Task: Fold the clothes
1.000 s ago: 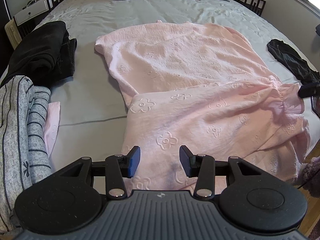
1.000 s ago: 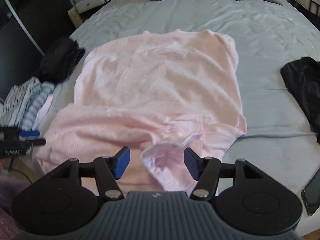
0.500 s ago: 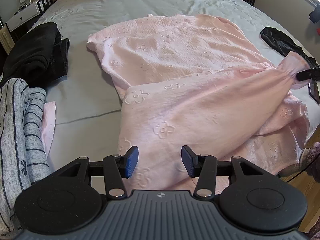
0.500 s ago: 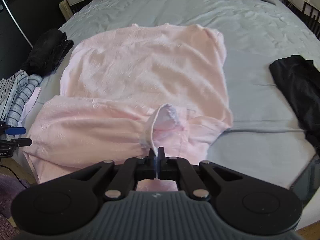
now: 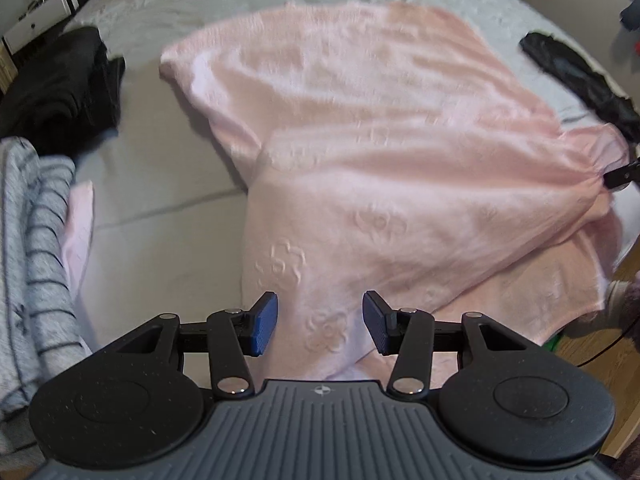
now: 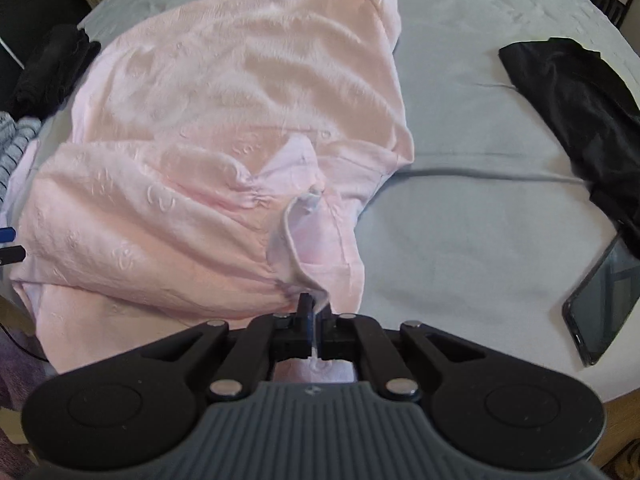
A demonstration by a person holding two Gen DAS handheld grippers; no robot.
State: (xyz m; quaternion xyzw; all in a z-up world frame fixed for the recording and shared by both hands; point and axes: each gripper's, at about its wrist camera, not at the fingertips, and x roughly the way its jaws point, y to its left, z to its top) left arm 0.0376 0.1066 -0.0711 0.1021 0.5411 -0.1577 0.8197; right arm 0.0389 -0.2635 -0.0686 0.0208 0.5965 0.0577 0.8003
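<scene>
Your right gripper [image 6: 316,312] has its jaws pinched shut on a hem edge of the pink garment [image 6: 224,128], at the garment's near right corner. The cloth bunches into gathers that run from the pinch across toward the left side of the right wrist view.

Your left gripper [image 5: 319,322] hangs with its jaws parted, blue pads [image 5: 264,322] clear on both sides. The garment's near edge lies below and between them, but neither pad presses on it.

The pink garment is spread over the grey bed [image 5: 160,184], partly doubled over: a lower layer folded up across the middle, embossed flower shapes showing on the near part. Its near edge droops over the side of the bed.

In the left wrist view, the tip of your right gripper shows at the far right edge, with the cloth drawn toward it in a taut fan.

To the left of the garment: a dark folded pile [image 5: 56,96] and, nearer you, a grey striped garment [image 5: 36,248].

To the right: a black garment [image 6: 576,100] lying apart from the pink one, and a phone [image 6: 604,300] near the bed's edge, just beside the black cloth.
</scene>
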